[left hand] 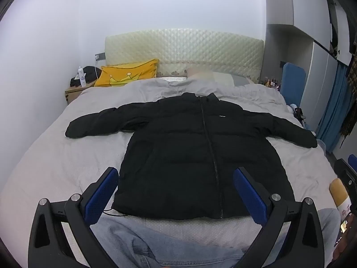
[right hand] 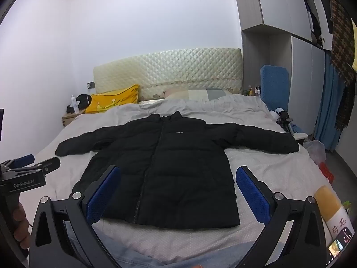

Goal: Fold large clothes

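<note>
Soft even light, fisheye-warped edges

Yellow bottle [right hand: 332, 207], possibly a drink, cut off at right edge.

"GenRobot.AI" stands in pale letters on the black body of the left tool [right hand: 26, 163], seen to the left of the right tool. Two Chinese characters, 荷花, are printed in dark ink on the white label of a yellow bottle [right hand: 330, 207] at the lower right, just beside the right tool.

Jacket [left hand: 191, 154] on bed [left hand: 55, 156]
</note>
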Tool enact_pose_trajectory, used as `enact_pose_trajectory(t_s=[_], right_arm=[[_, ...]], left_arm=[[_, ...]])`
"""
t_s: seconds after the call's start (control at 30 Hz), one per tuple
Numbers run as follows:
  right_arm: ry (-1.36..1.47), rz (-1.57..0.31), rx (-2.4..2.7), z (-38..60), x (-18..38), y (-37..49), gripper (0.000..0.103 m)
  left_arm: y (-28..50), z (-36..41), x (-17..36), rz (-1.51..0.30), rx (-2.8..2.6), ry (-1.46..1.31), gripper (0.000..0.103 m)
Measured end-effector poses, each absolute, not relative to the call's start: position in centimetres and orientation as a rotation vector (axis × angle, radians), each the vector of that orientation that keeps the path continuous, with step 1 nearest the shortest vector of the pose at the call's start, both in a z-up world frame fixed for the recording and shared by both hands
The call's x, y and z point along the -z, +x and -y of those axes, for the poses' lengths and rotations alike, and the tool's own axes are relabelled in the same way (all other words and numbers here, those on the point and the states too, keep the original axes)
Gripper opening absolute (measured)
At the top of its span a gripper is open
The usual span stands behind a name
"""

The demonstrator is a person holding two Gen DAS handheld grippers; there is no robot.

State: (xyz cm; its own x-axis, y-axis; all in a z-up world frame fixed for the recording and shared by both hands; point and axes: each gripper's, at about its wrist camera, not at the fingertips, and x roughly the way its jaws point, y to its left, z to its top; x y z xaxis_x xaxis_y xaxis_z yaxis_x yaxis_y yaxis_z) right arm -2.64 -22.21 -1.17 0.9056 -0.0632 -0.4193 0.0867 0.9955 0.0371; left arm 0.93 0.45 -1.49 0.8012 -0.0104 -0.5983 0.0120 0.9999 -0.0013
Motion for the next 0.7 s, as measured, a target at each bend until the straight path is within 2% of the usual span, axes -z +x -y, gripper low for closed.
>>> enact_pose_trajectory(t_s=[0.7], right_arm=[[0.047, -0.434, 0.097, 21.77, 1.36, -2.38, 0.103]], left_arm=[[1.14, -0.08, 0.87, -0.657, 0.022, 0.012, 0.103]])
